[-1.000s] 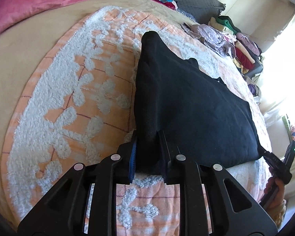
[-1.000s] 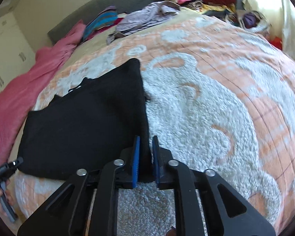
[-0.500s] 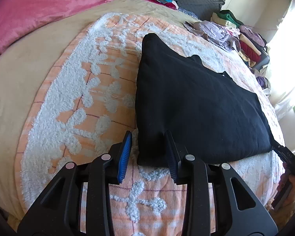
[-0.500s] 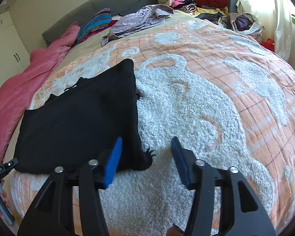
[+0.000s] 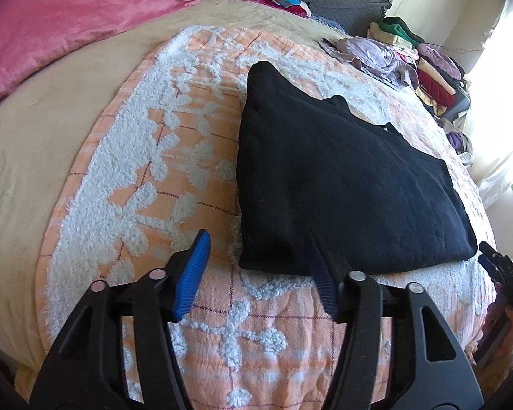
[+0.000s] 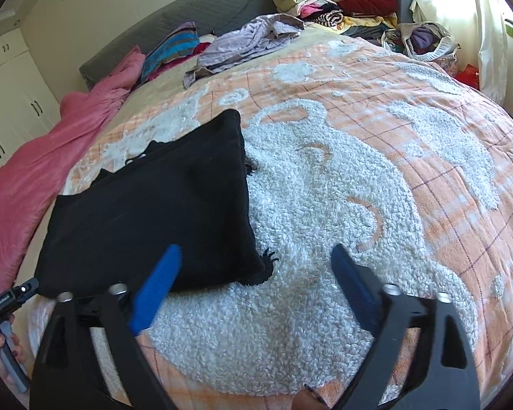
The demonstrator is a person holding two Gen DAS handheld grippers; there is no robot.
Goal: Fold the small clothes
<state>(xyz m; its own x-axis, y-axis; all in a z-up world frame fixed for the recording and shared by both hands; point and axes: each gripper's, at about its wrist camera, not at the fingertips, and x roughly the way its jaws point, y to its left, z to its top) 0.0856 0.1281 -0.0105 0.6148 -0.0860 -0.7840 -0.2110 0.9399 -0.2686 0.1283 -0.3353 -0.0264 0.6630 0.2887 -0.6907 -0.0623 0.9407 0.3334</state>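
Where the left gripper point(image 5: 256, 266) and right gripper point(image 6: 253, 273) have just opened, the black garment's point(image 5: 342, 184) six-o'clock corners lie free; its underlayers are hidden.

Black garment point(image 5: 342, 184) on bedspread point(image 5: 147, 177)

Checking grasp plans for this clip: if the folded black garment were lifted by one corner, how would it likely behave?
The folded black garment looks like soft knit lying in layers, so it would probably droop and unfold from a single corner. It seems light for its size, barely denting the orange and white bedspread. The fuzzy bedspread would likely drag on it if pushed.
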